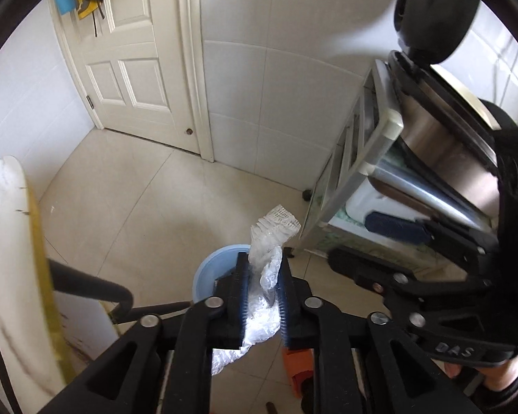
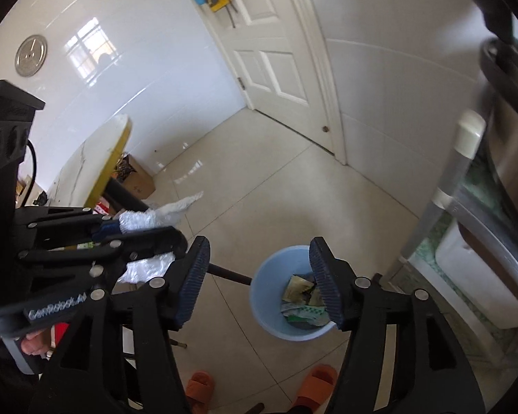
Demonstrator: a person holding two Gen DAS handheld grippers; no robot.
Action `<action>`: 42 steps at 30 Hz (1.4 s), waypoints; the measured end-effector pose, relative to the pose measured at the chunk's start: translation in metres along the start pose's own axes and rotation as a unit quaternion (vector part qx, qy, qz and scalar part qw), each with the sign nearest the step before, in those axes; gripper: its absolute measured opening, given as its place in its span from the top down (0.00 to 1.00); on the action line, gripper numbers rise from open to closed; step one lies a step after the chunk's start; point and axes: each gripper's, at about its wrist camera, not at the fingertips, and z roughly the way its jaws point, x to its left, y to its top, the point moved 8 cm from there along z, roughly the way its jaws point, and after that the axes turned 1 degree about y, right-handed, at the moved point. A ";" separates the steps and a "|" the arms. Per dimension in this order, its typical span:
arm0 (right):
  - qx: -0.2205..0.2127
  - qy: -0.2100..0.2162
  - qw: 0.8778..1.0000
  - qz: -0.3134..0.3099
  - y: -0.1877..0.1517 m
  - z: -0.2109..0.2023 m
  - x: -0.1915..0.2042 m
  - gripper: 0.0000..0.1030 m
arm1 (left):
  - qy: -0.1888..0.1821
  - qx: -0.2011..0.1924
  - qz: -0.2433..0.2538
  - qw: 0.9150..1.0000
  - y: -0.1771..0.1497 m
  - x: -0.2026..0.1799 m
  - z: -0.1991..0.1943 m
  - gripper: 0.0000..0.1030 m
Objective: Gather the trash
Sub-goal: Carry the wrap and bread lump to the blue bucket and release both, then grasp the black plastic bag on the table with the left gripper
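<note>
My left gripper (image 1: pixel 263 258) is shut on a crumpled clear plastic wrapper (image 1: pixel 267 265) and holds it in the air above the floor. Behind and below it stands a light blue trash bin (image 1: pixel 210 269), partly hidden by the fingers. In the right wrist view my right gripper (image 2: pixel 259 258) is open and empty, above the same bin (image 2: pixel 269 296), which holds several paper and foil scraps. The left gripper with the wrapper (image 2: pixel 148 220) shows at the left of that view. The right gripper also shows in the left wrist view (image 1: pixel 380 241), open.
A metal shelf cart (image 1: pixel 355 158) with a steel pot stands at the right. A round table with a yellow edge (image 2: pixel 117 158) is at the left, a cardboard box (image 2: pixel 138 179) beneath it. A white door (image 1: pixel 131 55) is behind. Orange slippers (image 2: pixel 321 379) are on the tiled floor.
</note>
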 end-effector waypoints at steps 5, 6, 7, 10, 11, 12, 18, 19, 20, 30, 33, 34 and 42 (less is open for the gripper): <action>0.002 -0.007 1.000 0.009 -0.004 -0.005 -0.015 0.43 | 0.022 -0.014 0.002 1.000 0.008 -0.003 0.011 0.43; 0.001 -0.008 1.000 0.010 -0.005 -0.007 -0.017 0.43 | 0.027 -0.015 0.003 1.000 0.009 -0.002 0.010 0.41; -0.001 -0.008 1.000 0.011 -0.005 -0.009 -0.017 0.43 | 0.029 -0.016 0.003 0.999 0.007 -0.004 0.010 0.39; -0.005 -0.008 1.000 0.007 -0.003 -0.014 -0.011 0.43 | 0.039 -0.025 0.003 0.999 0.003 -0.005 0.000 0.34; -0.006 -0.007 1.000 0.004 -0.003 -0.016 -0.008 0.43 | 0.040 -0.027 0.001 0.999 0.000 -0.006 -0.005 0.32; -0.008 -0.006 1.000 0.001 -0.002 -0.019 -0.004 0.43 | 0.041 -0.031 -0.002 0.999 -0.002 -0.006 -0.015 0.30; -0.037 0.001 0.999 -0.027 0.004 -0.048 0.040 0.32 | 0.056 -0.080 -0.008 0.995 -0.027 0.007 -0.092 0.21; -0.043 0.004 0.998 -0.035 0.005 -0.054 0.051 0.32 | 0.059 -0.090 -0.008 0.994 -0.032 0.010 -0.105 0.18; -0.048 0.006 0.998 -0.041 0.007 -0.058 0.060 0.32 | 0.065 -0.099 -0.006 0.993 -0.039 0.014 -0.119 0.13; -0.069 0.009 0.993 -0.093 0.011 -0.065 0.157 0.22 | 0.190 -0.157 -0.053 0.968 -0.121 0.148 -0.222 0.05; -0.070 0.001 0.993 -0.090 0.011 -0.055 0.171 0.22 | 0.218 -0.156 -0.108 0.957 -0.152 0.216 -0.231 0.05; -0.073 -0.006 0.993 -0.088 0.011 -0.050 0.175 0.22 | 0.232 -0.153 -0.128 0.952 -0.164 0.241 -0.232 0.05; -0.061 -0.022 0.996 -0.062 0.014 0.000 0.181 0.20 | 0.273 -0.115 -0.243 0.924 -0.219 0.374 -0.209 0.05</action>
